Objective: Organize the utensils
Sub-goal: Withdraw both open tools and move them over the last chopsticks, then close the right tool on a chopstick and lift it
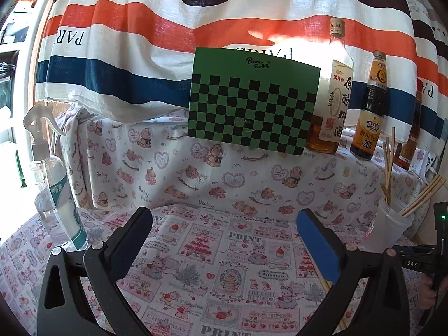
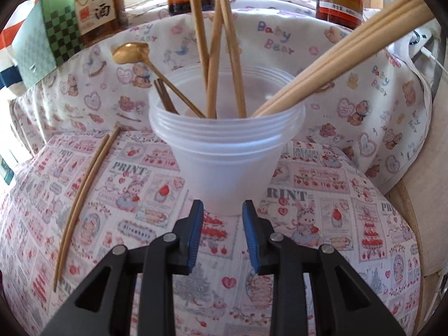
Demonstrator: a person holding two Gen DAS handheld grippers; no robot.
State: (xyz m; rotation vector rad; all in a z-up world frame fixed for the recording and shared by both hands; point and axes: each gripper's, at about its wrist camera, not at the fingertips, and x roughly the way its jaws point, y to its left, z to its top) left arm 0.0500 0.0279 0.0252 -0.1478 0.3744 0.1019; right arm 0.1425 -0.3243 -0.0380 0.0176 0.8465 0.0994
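A clear plastic cup (image 2: 226,151) stands on the printed cloth and holds several wooden chopsticks (image 2: 212,64) and a gold spoon (image 2: 131,51). A second bunch of chopsticks (image 2: 336,53) leans out of it to the right. Two loose chopsticks (image 2: 84,184) lie on the cloth to the cup's left. My right gripper (image 2: 222,205) hovers just in front of the cup's base, open narrowly, with nothing between its blue pads. My left gripper (image 1: 224,215) is wide open and empty over the cloth. A loose chopstick (image 1: 324,282) lies under its right finger. The cup (image 1: 392,224) stands at its right.
Behind the cup a raised ledge under bear-print cloth carries a green checkered board (image 1: 252,100) and several sauce bottles (image 1: 369,106). A spray bottle (image 1: 53,184) stands at the left. A striped curtain (image 1: 168,28) hangs behind. A white cable (image 2: 431,53) lies at the right.
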